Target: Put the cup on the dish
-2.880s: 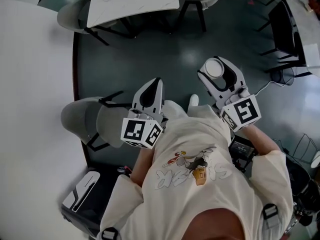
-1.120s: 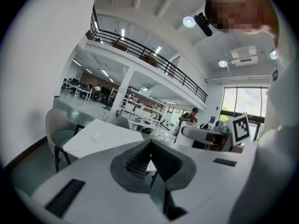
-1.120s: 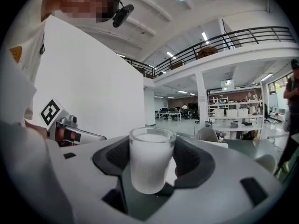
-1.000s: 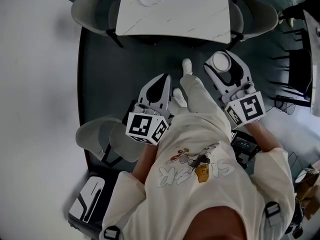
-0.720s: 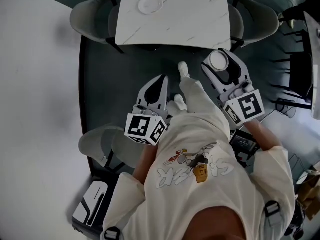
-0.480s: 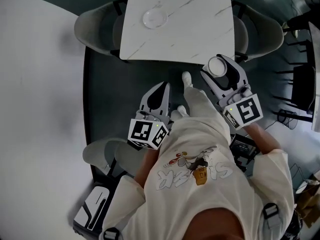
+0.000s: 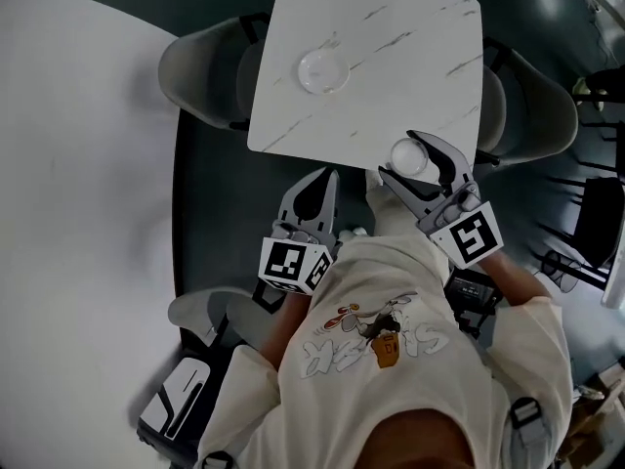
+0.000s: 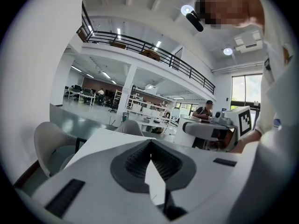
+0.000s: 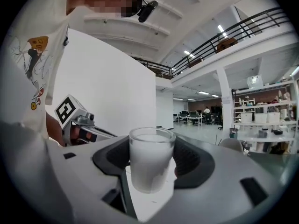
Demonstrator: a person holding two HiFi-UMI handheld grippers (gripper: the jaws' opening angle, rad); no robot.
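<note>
A frosted glass cup (image 7: 408, 156) stands upright between the jaws of my right gripper (image 7: 400, 152), which is shut on it; it hangs over the near edge of the white marble table (image 7: 410, 57). The right gripper view shows the cup (image 9: 150, 160) filling the gap of the right gripper (image 9: 150, 171). A clear round dish (image 7: 323, 70) lies on the table's left half, ahead and to the left of the cup. My left gripper (image 7: 327, 176) is shut and holds nothing, just short of the table's near edge. Its closed tips (image 8: 150, 146) point over the tabletop (image 8: 105, 141).
Grey chairs stand at the table's left side (image 7: 200, 71) and right side (image 7: 537, 115). Another grey chair (image 7: 210, 316) is behind my left arm. A large white rounded surface (image 7: 78, 164) fills the left. A black and white case (image 7: 176, 399) sits on the dark floor.
The person has walked up to the marble table, so it and the dish now sit closer. The right gripper, still holding the cup, has reached the table's near edge. The left gripper stays shut.
</note>
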